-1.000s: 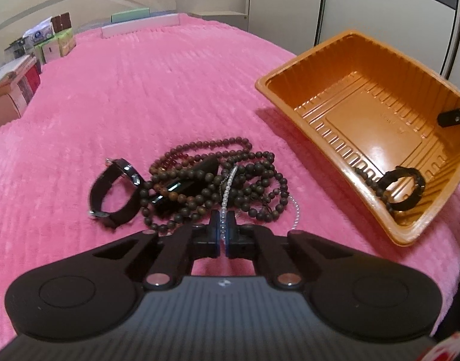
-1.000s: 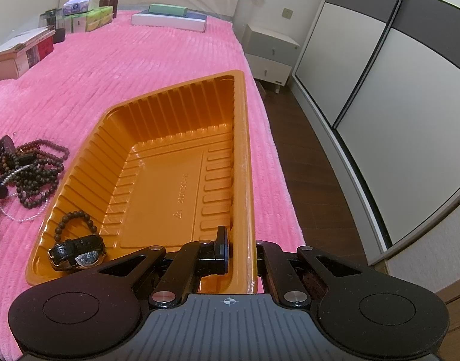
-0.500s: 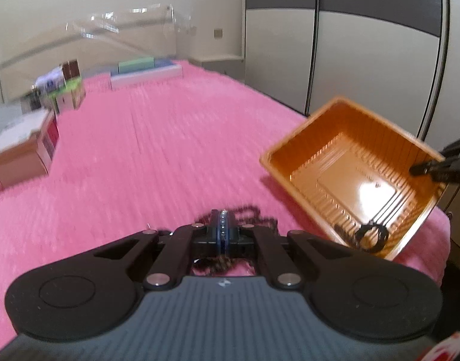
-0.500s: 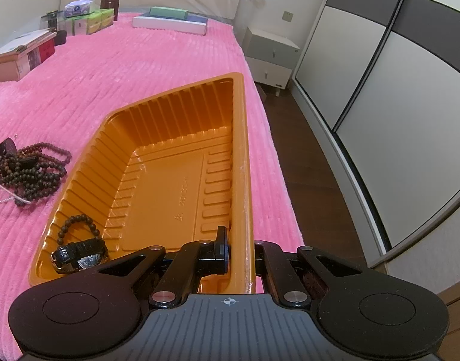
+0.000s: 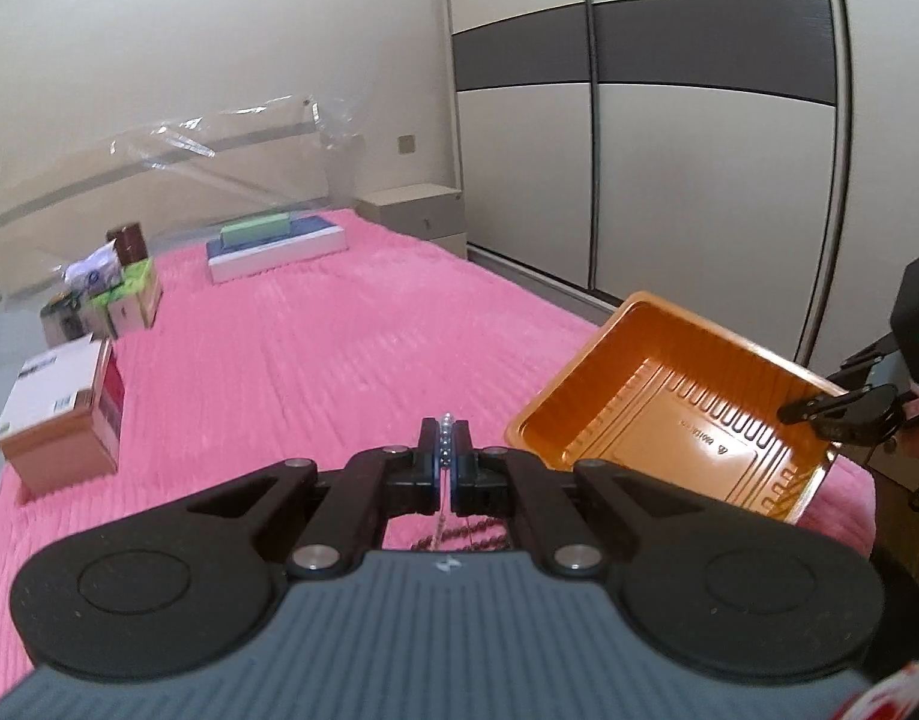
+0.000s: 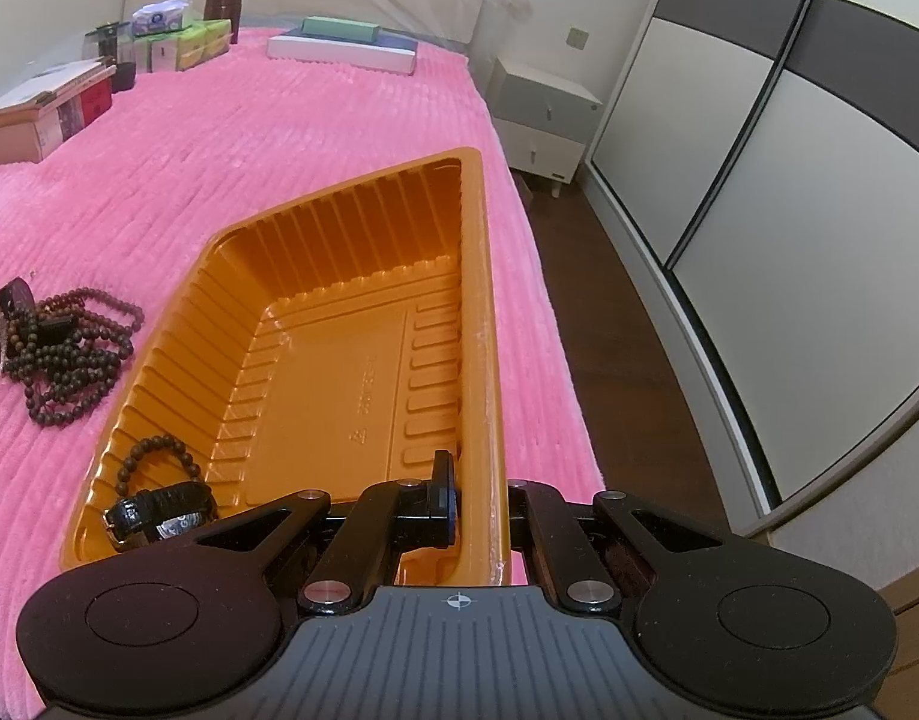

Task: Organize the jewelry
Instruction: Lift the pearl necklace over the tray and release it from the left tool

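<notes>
In my left view, the left gripper has come up off the pink ribbed bedspread, its fingers pinched shut on a thin chain of clear beads, so that chain is ready to go to the tray. In my right view, the right gripper stays clamped on the rim of the orange ribbed plastic tray, which already holds a black wristwatch and a dark bead bracelet, while the pile of brown bead strings waits beside it.

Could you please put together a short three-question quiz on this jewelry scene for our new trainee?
1. True or false: the orange tray already holds a watch.
2. What is pinched in the left gripper? A) a clear bead strand B) a ring C) a watch
3. Which gripper clamps the tray's rim?

Key:
1. True; it lies beside a bead bracelet.
2. A
3. The right gripper, jaws shut on the rim.
</notes>
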Tool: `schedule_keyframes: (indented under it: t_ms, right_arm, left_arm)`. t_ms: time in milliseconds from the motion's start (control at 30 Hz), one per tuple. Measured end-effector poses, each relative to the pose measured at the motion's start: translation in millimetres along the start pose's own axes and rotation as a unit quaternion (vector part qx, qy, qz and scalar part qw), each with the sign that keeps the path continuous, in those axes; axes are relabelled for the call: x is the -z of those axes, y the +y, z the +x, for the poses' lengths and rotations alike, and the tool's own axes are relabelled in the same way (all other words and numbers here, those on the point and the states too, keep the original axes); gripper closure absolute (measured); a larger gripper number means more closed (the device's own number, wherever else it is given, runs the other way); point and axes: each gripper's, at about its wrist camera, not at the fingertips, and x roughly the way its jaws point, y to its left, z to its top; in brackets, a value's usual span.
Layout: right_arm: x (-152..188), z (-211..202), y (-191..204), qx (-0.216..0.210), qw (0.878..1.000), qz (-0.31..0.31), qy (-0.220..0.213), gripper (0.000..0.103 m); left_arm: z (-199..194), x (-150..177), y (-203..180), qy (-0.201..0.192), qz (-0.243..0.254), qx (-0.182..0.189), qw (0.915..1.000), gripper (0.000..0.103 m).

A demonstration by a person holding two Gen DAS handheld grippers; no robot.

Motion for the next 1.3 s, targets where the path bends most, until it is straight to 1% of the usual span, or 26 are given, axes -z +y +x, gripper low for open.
schedule_keyframes:
  t_ms: [133,300,500,733,967,1300]
  right_arm:
    - [-1,0,0,0.0,1.0,0.0,0.0,0.099]
    - [-2,0,-1,-0.001,1.0,0.001,0.0,0.099]
    - [-2,0,-3,-0.004,1.0,0.003,-0.002,0.099]
    - [-1,1,-7,-0.007,1.0,0.006,-0.004,0.099]
    - [-1,0,-8,-0.01,1.0,0.01,-0.008,0.099]
    - [0,1,-10,-0.012,1.0,0.012,-0.008,0.099]
  left_arm:
    - [3,-9,-12,-0.006,0.013,0.017,0.9998,0.101]
    - [19,-22,-30,-0.013,0.019,0.052,0.9984,0.101]
    - [45,-42,-58,-0.019,0.022,0.1,0.9946,0.101]
    - [73,-55,-91,-0.016,0.019,0.141,0.9897,0.101]
    - [94,-60,-123,-0.004,0.033,0.166,0.9855,0.101]
    - [120,-55,-131,0.023,0.031,0.172,0.9844,0.101]
